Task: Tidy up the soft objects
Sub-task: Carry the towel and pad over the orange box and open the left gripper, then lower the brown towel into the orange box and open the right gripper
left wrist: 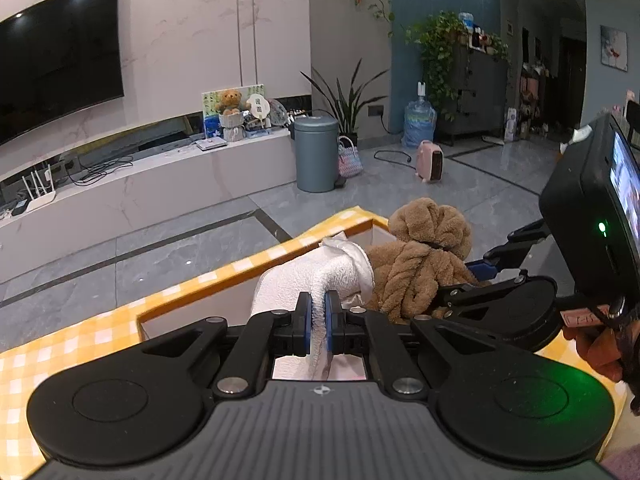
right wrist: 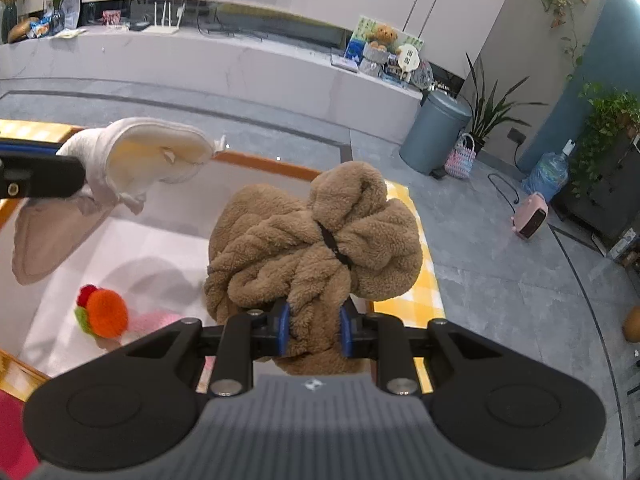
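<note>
My left gripper (left wrist: 317, 322) is shut on a white fleece slipper (left wrist: 316, 276) and holds it over the open white box (left wrist: 224, 300). In the right wrist view the slipper (right wrist: 132, 164) hangs from the left gripper's fingers (right wrist: 40, 178) at the upper left. My right gripper (right wrist: 314, 330) is shut on a bundled brown fleece cloth (right wrist: 316, 236) tied with a black band, held above the box's right side. The same brown bundle (left wrist: 424, 256) shows in the left wrist view, right of the slipper. An orange, red and green pom-pom toy (right wrist: 104, 312) and something pink lie on the box floor (right wrist: 132, 256).
The box stands on a yellow checked cloth (left wrist: 80, 344). Beyond it lie a grey tiled floor, a grey bin (left wrist: 316, 152), a pink heater (left wrist: 430, 160), a water jug (left wrist: 418, 124), plants and a white TV bench (left wrist: 140, 176). A red object (right wrist: 12, 432) sits at the lower left.
</note>
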`<state>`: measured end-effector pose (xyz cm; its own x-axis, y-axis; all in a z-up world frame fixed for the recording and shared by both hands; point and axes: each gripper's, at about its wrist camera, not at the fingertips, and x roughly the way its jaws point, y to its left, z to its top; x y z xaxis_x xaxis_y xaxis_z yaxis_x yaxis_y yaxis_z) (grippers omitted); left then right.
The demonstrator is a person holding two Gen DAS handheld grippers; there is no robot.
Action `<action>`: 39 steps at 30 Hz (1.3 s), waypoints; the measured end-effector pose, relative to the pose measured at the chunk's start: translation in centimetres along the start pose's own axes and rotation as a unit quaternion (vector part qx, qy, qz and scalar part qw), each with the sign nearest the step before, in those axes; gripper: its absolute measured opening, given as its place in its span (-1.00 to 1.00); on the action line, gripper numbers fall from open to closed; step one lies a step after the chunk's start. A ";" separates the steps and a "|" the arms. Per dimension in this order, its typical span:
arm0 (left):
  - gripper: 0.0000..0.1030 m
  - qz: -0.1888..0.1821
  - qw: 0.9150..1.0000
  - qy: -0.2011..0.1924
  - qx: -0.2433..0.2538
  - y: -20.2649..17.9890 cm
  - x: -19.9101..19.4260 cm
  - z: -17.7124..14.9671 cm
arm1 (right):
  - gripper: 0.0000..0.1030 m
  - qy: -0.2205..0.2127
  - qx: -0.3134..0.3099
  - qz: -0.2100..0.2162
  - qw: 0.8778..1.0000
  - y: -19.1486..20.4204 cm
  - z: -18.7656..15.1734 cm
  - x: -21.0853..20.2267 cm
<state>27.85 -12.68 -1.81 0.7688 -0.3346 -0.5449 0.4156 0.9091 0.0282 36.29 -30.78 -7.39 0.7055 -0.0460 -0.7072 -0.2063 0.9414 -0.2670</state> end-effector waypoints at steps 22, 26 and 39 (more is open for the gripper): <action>-0.76 -0.021 0.997 0.062 -0.048 1.2 3.5 -0.4 | -0.14 0.020 -0.030 -0.013 0.999 -0.4 -0.4 0.2; -0.55 -0.019 0.997 0.056 -0.055 1.3 3.1 0.1 | 0.11 0.007 -0.033 -0.015 0.999 -0.3 -0.2 -0.9; 0.42 -0.002 0.997 -0.008 -0.070 0.9 -1.7 1.6 | 0.28 -0.030 -0.025 -0.023 0.999 -0.6 -1.1 -6.5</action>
<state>27.73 -11.65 0.42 0.7760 -0.3411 -0.5305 0.3471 0.9333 -0.0923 31.04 -31.37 -3.35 0.7537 -0.0673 -0.6538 -0.2054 0.9208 -0.3315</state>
